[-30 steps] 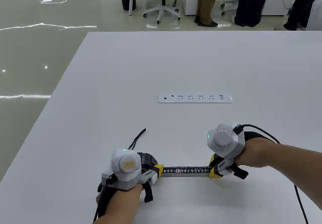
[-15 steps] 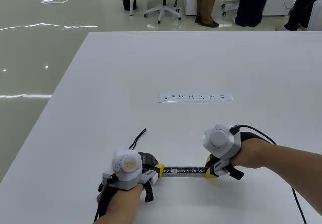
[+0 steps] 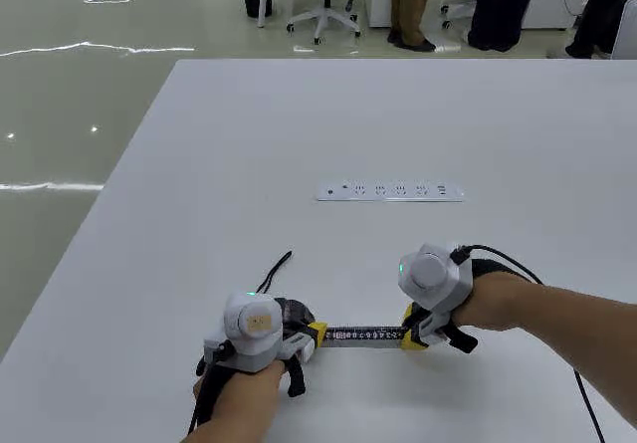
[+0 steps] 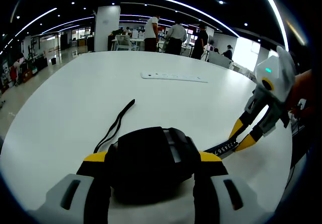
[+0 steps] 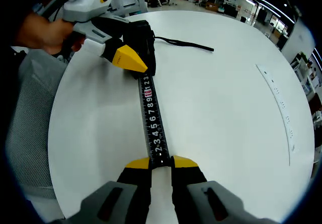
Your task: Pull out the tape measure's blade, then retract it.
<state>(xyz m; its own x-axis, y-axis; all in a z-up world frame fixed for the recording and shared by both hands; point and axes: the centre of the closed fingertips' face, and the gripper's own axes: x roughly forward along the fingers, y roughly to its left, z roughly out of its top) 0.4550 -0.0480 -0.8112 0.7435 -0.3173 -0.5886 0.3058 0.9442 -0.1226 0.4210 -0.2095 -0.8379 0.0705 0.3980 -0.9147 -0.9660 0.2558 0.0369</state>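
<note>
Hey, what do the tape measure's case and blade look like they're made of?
The case looks like matte black plastic or rubber: dull, with little glare. The blade is probably thin painted metal: a flat, straight white strip with printed numbers.

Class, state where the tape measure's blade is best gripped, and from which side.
Grip the blade at its free tip, in line with it, from the end away from the case, as the right gripper does: the strip is thin, flat and straight.
</note>
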